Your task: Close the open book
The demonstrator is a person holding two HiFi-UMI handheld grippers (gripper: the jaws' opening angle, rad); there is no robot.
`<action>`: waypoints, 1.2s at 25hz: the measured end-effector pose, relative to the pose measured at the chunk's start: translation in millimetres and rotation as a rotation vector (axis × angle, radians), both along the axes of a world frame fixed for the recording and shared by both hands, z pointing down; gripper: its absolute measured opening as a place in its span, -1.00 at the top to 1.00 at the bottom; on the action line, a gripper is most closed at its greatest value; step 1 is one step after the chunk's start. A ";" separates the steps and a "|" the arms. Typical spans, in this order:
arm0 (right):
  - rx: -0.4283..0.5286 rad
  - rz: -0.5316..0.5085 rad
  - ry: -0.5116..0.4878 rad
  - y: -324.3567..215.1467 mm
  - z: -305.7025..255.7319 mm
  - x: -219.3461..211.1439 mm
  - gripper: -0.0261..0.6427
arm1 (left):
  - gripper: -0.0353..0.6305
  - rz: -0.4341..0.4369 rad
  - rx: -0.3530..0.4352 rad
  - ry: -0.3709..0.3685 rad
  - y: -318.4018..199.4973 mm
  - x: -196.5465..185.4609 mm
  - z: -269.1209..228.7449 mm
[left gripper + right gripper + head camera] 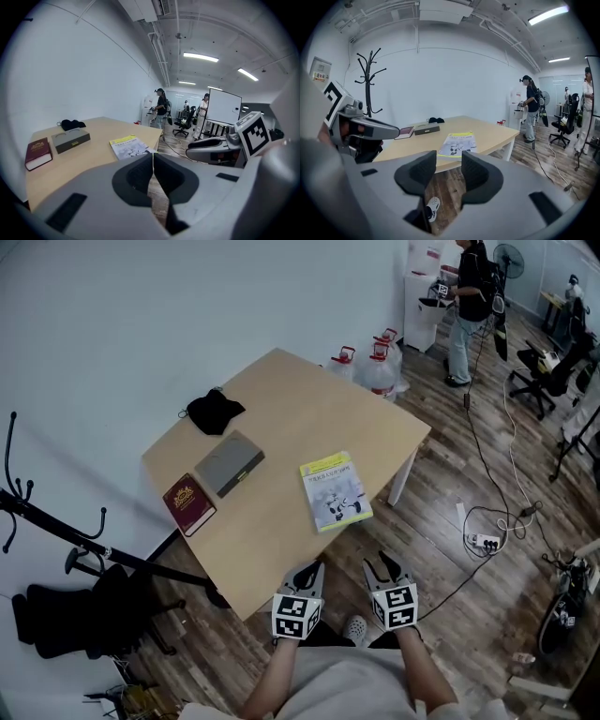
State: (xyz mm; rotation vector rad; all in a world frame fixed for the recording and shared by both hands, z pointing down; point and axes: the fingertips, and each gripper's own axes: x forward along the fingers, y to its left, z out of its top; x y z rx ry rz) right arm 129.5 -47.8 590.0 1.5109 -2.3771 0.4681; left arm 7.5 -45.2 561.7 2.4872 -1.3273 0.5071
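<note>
The yellow-covered book (336,489) lies flat, cover up, near the front edge of the table (300,409), with a grey box (229,462) and a maroon book (188,504) well to its left. Both grippers hover off the table's near edge: the left gripper (309,570) has its jaws pressed together on nothing, and the right gripper (386,568) has its jaws partly apart and empty.

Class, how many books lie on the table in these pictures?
2. A dark red book lies near the left corner of the table, beside a grey box. A yellow-and-white book lies closed toward the right edge. None appears hidden.
</note>
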 end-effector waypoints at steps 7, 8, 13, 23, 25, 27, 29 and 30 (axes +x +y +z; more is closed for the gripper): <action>-0.006 0.002 -0.015 1.3 0.6 -0.8 0.51 | 0.82 -0.017 0.006 0.001 3.7 -7.2 -2.4; -0.004 0.002 -0.013 1.6 0.7 -1.5 0.52 | 0.82 -0.018 0.006 0.002 4.2 -8.0 -2.2; -0.004 -0.004 -0.012 4.5 1.6 -4.4 0.52 | 0.82 -0.030 0.002 0.010 7.1 -10.9 0.2; -0.002 -0.002 -0.011 7.2 -0.3 -0.2 0.70 | 0.82 -0.011 -0.010 0.020 7.8 -3.5 0.7; 0.003 0.004 -0.012 6.9 -1.1 1.5 0.75 | 0.82 -0.004 -0.005 0.020 6.4 -1.5 -0.4; 0.009 0.009 -0.013 5.8 -3.1 2.4 0.80 | 0.82 0.003 -0.002 0.017 5.2 -0.3 -1.9; 0.013 0.014 -0.016 4.2 -4.8 2.9 0.84 | 0.82 0.006 0.001 0.012 4.2 -0.1 -2.7; 0.011 0.017 -0.018 3.8 -4.9 3.4 0.84 | 0.82 0.007 0.002 0.010 3.9 0.0 -2.8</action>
